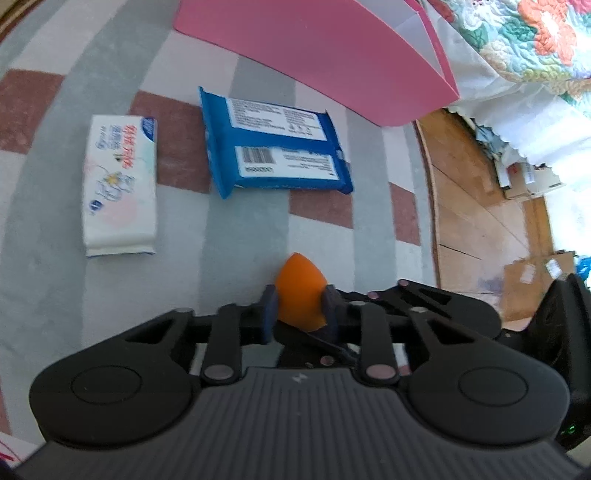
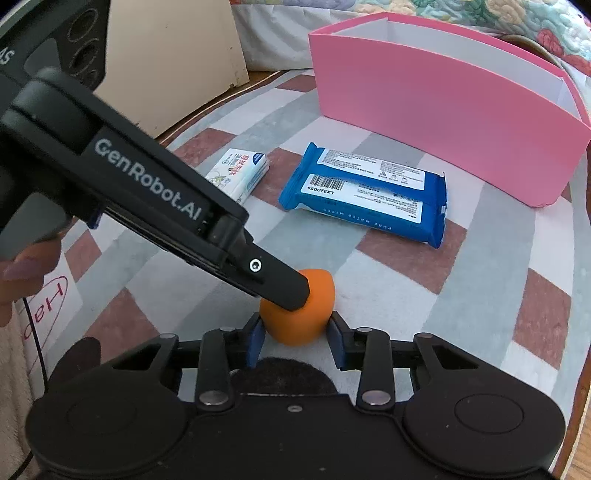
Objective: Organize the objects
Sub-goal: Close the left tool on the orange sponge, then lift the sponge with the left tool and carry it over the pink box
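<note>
While both my left gripper (image 1: 299, 310) and right gripper (image 2: 297, 338) squeeze the orange sponge (image 2: 301, 314), pulling apart could rip it.

Checked grey-and-red rug (image 1: 236, 236), wooden floor (image 1: 476, 221), floral quilt (image 1: 535, 33), perhaps cardboard boxes (image 1: 524, 284)

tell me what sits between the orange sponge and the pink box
The blue wet wipes pack lies between the orange sponge and pink box, clearest in the right wrist view.

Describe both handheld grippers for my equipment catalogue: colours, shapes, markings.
The left gripper and right gripper have black linkage frames with silver pivots, blue pads and ribbed grey bases. The left gripper's side reads "GenRobot.AI" in white.
</note>
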Action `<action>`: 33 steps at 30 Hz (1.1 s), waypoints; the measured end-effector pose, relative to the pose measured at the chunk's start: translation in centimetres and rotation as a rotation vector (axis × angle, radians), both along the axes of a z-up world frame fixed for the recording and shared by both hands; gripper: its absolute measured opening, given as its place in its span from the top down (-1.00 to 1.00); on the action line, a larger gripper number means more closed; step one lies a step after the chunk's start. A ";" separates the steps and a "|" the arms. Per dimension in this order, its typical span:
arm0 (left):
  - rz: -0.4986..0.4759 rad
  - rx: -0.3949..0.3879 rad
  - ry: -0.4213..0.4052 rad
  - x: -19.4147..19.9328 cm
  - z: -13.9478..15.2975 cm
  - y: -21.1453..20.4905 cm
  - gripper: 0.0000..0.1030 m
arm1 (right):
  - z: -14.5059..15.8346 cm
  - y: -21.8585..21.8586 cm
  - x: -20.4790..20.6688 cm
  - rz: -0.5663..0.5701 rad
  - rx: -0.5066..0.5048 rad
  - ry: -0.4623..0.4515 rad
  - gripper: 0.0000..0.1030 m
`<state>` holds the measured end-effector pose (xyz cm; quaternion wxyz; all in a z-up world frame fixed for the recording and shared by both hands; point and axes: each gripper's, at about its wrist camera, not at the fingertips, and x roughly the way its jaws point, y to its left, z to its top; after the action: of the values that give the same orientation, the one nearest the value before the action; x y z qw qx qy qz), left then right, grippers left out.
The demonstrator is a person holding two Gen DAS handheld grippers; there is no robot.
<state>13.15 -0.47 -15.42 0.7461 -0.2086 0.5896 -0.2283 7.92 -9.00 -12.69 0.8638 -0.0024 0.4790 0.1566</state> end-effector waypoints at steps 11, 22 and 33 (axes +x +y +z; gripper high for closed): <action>0.006 -0.035 -0.051 -0.6 1.5 0.0 0.57 | 1.4 0.1 -0.7 0.010 -0.053 -0.070 0.21; -0.034 -0.043 -0.189 -2.1 5.5 -0.3 0.57 | 4.9 -0.1 -1.8 0.032 -0.095 -0.153 0.21; -0.077 -0.026 -0.257 -2.8 9.3 -1.7 0.56 | 8.0 -0.8 -2.2 0.039 -0.127 -0.190 0.21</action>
<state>10.39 -2.15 -6.10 0.8033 -0.1643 0.4940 -0.2892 5.74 -9.79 -4.74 0.9001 -0.0813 0.4038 0.1417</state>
